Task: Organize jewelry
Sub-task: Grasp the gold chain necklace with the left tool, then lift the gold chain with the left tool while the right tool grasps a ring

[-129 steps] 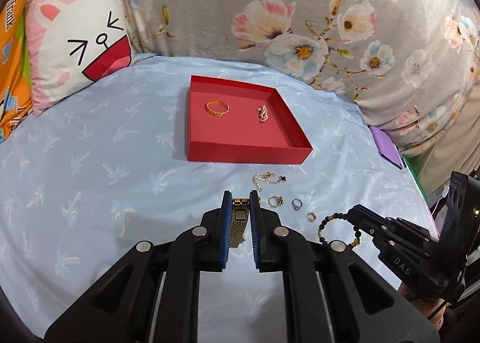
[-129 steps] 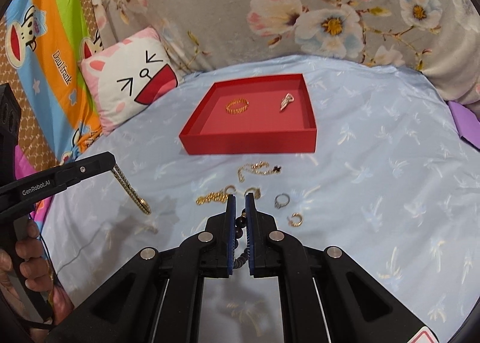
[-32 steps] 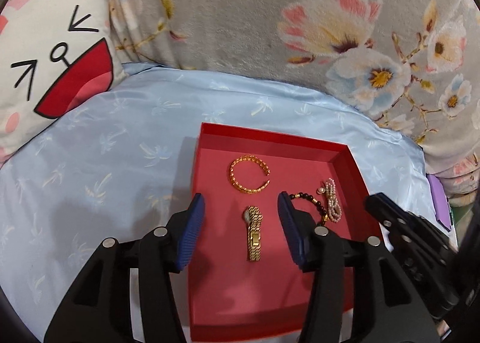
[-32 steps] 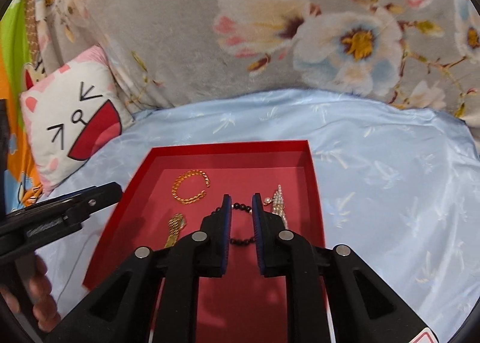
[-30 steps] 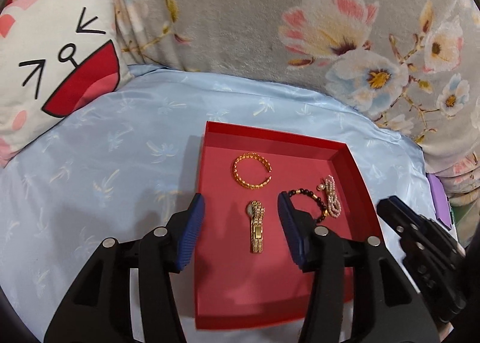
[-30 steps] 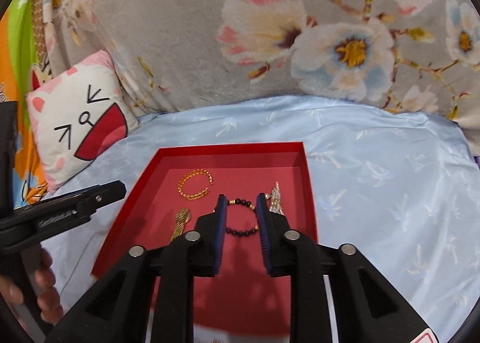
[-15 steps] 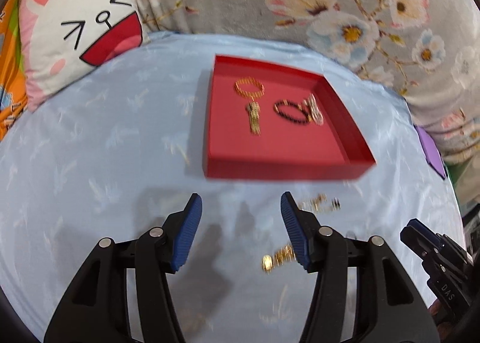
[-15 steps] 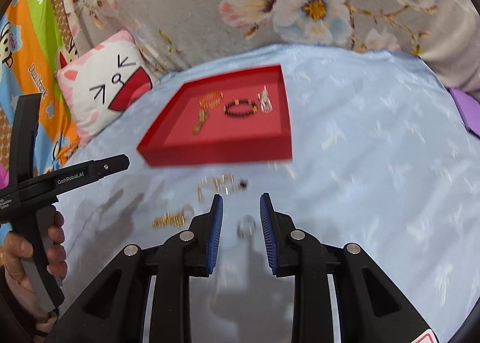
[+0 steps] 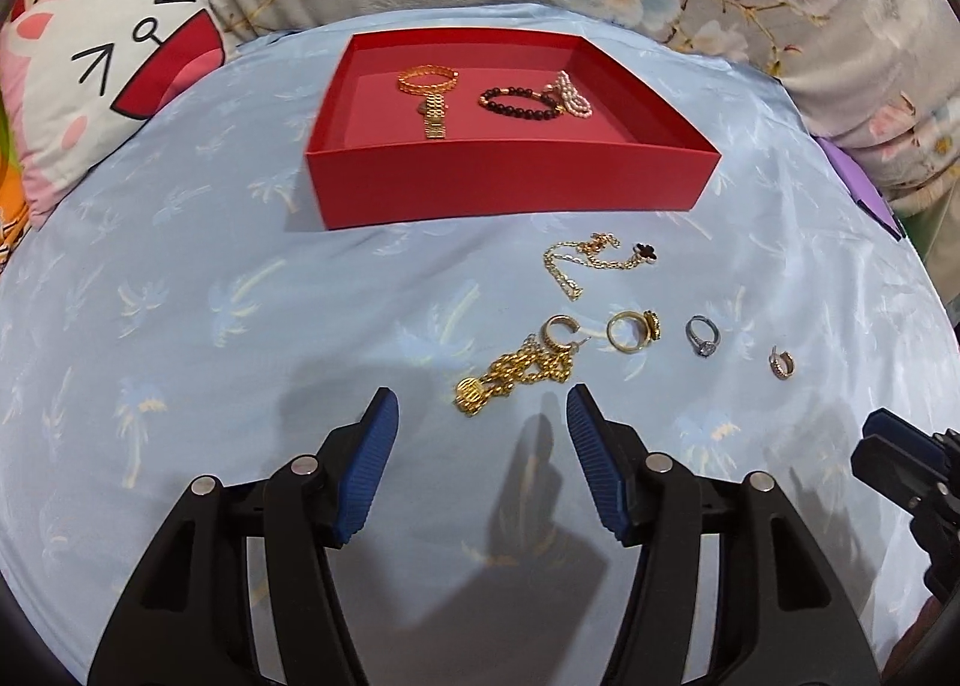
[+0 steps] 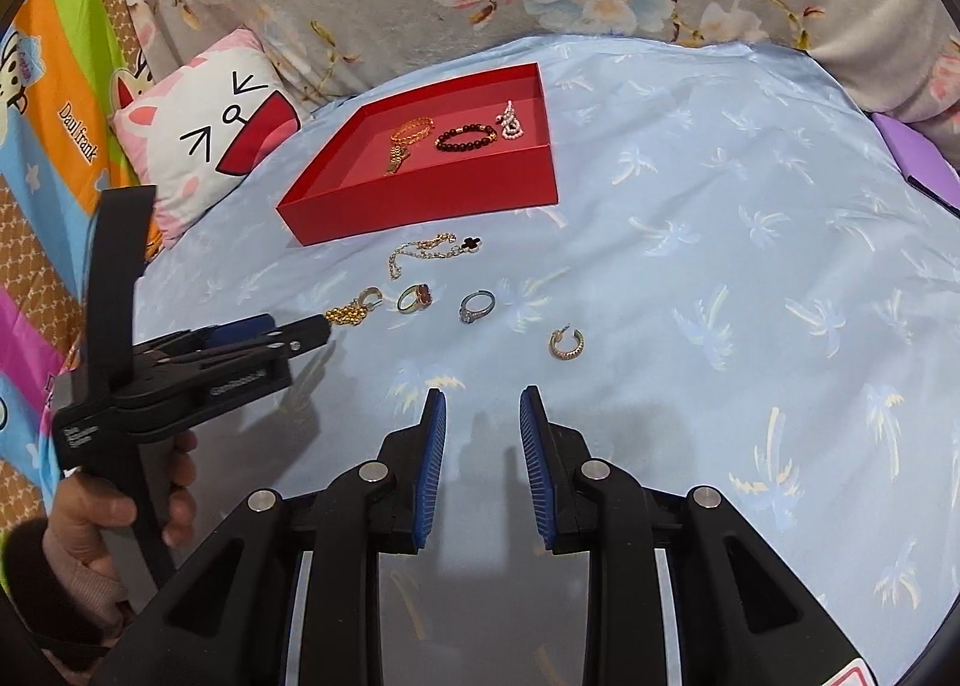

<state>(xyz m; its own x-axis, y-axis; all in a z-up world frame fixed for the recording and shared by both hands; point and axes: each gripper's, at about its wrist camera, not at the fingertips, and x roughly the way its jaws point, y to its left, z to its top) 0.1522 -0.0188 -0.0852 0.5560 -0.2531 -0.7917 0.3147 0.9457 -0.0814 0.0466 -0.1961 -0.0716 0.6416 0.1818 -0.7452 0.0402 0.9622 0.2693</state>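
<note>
The left gripper (image 9: 480, 416), jaws spread and empty, hovered just short of the gold chain (image 9: 510, 375) lying slantwise straight ahead; the right gripper (image 10: 483, 416), also spread, stood farther right, nearer the small hoop earring (image 10: 566, 343).

We've got both wrist cams low over the bed (image 9: 180, 266), looking forward past their jaws; both share the red tray (image 9: 510, 179) (image 10: 420, 200) and loose rings.
</note>
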